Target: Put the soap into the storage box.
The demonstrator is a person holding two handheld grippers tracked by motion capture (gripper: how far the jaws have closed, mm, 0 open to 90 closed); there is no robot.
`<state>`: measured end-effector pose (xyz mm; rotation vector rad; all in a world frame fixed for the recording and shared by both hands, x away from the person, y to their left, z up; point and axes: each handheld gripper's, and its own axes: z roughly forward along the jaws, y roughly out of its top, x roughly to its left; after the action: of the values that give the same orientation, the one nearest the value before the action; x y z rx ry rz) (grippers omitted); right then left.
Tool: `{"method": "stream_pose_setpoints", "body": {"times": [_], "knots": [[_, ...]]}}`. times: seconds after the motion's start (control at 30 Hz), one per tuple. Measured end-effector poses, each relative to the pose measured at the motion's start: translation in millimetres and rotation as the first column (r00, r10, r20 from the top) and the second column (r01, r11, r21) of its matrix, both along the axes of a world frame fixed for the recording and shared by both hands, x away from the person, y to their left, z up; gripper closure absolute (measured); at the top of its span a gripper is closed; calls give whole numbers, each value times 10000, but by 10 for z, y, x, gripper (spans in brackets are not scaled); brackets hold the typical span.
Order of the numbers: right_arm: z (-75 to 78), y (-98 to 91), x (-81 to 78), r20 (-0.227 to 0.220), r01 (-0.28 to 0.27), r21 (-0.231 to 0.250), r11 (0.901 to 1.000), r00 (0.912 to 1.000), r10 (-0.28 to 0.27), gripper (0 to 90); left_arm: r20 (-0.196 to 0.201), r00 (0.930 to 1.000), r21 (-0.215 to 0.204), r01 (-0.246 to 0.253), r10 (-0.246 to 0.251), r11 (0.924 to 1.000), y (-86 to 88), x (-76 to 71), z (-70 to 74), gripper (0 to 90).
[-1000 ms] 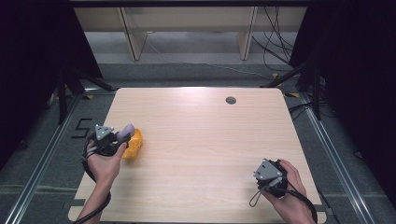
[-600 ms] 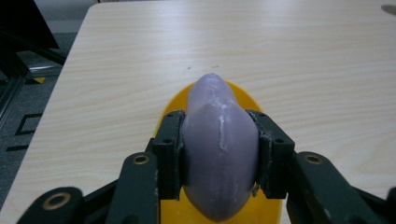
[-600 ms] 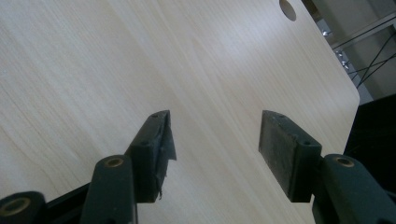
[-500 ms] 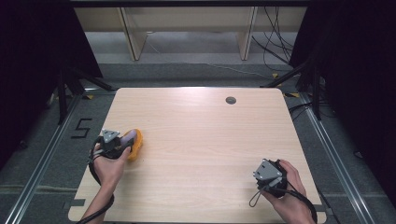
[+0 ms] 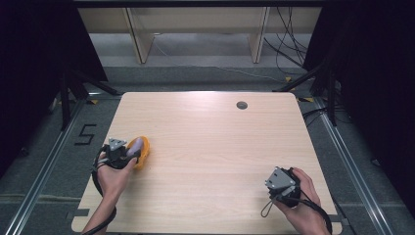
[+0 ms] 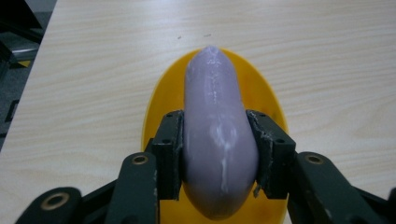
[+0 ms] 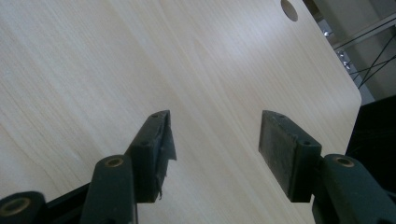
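A pale wooden worktop (image 5: 210, 161) carries little: a round cable hole (image 5: 242, 105) sits near its far edge, right of centre, and the wide middle of the board lies bare between the two hands. Beyond the far edge stand the legs of a light wooden frame (image 5: 139, 41), with loose cables (image 5: 288, 46) on the grey floor, and a figure 5 (image 5: 84, 134) is marked on the floor to the left.

Near the worktop's left edge the left gripper (image 5: 128, 152) is held in the person's left hand (image 5: 113, 174). In the left gripper view its jaws pinch a smooth, pale purple elongated object (image 6: 215, 135) across its thicker part, one pad pressed on each side. The purple object's narrower end points away from the gripper. Below it is a yellow oval dish (image 6: 156, 105) on the wood; whether the object rests on the dish or hangs just over it cannot be told.

Well apart, near the right front corner, the right hand (image 5: 301, 193) holds the right gripper (image 5: 274, 174). Its jaws stand widely spread with nothing between them, angled over bare wood, the cable hole far off at the upper edge of the right gripper view
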<state>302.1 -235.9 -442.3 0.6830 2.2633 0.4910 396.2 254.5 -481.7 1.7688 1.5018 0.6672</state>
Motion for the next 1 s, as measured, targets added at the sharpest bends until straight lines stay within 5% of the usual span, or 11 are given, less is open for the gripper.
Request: {"method": "stream_pose_setpoints", "body": {"times": [0.13,0.47,0.7,1.0], "knots": [[1,0,2,7,-37,-12,10000,10000,37,445,-63,10000,-66,-49,49,10000,40,-20,20,566],[-6,-3,16,41,-166,-70,9998,9999,167,439,699,9975,-376,125,-99,9992,168,-214,145,425],[-6,-6,9,2,-54,-49,10000,10000,54,438,1027,9942,-412,366,-322,9985,228,-504,171,397],[-7,-7,2,-77,68,131,9999,9999,-67,438,1210,9916,-904,575,-464,9942,200,-931,-44,397]]}}
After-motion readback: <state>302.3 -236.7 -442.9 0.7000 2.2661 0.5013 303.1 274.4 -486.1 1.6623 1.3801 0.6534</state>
